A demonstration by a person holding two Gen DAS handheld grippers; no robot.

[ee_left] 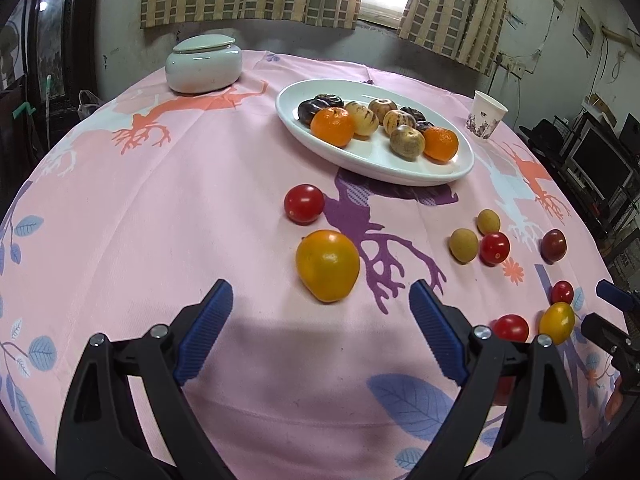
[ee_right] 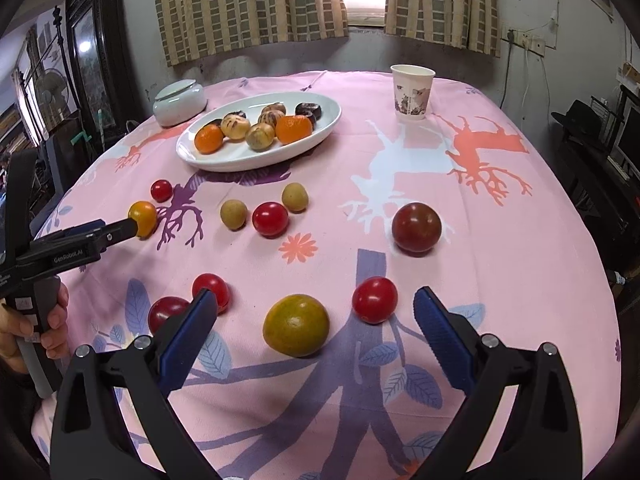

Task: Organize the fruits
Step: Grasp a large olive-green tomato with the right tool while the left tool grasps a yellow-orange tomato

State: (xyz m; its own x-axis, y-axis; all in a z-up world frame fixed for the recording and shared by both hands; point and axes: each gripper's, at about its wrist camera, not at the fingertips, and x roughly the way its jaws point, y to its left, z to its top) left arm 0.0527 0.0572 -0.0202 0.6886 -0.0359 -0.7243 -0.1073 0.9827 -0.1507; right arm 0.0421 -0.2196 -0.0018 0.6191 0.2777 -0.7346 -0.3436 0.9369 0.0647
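A white oval plate [ee_left: 400,168] sits toward the far side of the tabletop [ee_left: 200,200], which is covered in a pink printed cloth. The plate holds two oranges [ee_left: 333,126], several tan striped fruits [ee_left: 407,142] and a few dark ones [ee_left: 310,110]. To the left of the plate and farther back stands a lidded pale ceramic jar [ee_left: 204,65]; to the right of the plate is a paper cup [ee_left: 485,116].

Nearer than the plate, loose fruit lies scattered on the cloth: a red cherry tomato [ee_left: 304,204], a yellow-orange tomato [ee_left: 328,265], two small tan longan-like fruits [ee_left: 464,245], another red cherry tomato [ee_left: 495,248] and a dark purple tomato [ee_left: 553,245].

The left claw [ee_left: 320,300] hangs just short of the yellow-orange tomato, on the side away from the plate, its blue pads wide apart and touching nothing.

The right claw [ee_right: 314,300] is also spread wide and empty, with a green-yellow tomato [ee_right: 296,325] lying between its tips and a red tomato [ee_right: 375,299] just beside that, toward the plate. A hand [ee_right: 24,320] grips the left tool's handle at the edge of the right wrist view.
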